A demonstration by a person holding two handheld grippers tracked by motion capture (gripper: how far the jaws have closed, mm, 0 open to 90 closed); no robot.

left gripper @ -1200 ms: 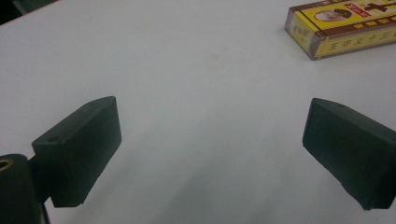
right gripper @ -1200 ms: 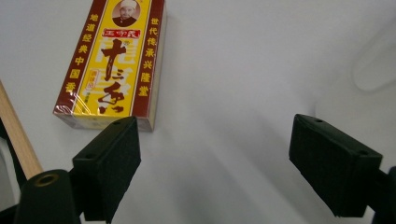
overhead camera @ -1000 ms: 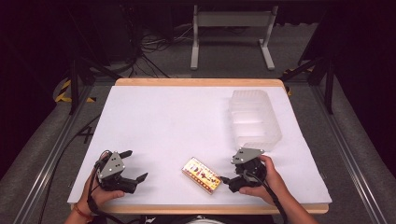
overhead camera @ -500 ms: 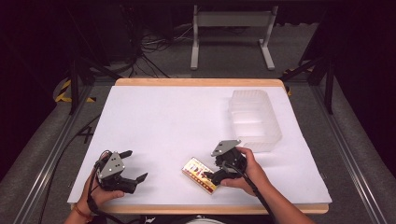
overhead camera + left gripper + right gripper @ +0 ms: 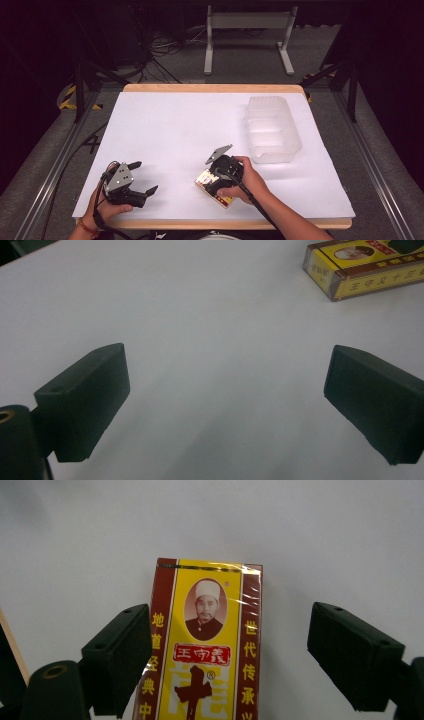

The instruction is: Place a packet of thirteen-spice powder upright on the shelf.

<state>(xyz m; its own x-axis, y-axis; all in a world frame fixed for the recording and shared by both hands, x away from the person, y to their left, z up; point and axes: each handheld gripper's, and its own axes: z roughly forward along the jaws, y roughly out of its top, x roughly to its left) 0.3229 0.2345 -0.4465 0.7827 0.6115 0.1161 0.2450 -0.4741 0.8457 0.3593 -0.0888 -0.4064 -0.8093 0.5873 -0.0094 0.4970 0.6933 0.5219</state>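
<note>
At lower centre, the right hand-held gripper [image 5: 212, 179], jaws wide open, is straddling the box [image 5: 202, 645] off-centre, risking a skewed grip; the left hand-held gripper [image 5: 142, 177] is resting open.

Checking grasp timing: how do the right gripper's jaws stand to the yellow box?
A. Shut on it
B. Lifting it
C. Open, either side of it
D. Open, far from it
C: in the right gripper view the right gripper is open, a jaw either side of the yellow box, which lies on the table.
</note>
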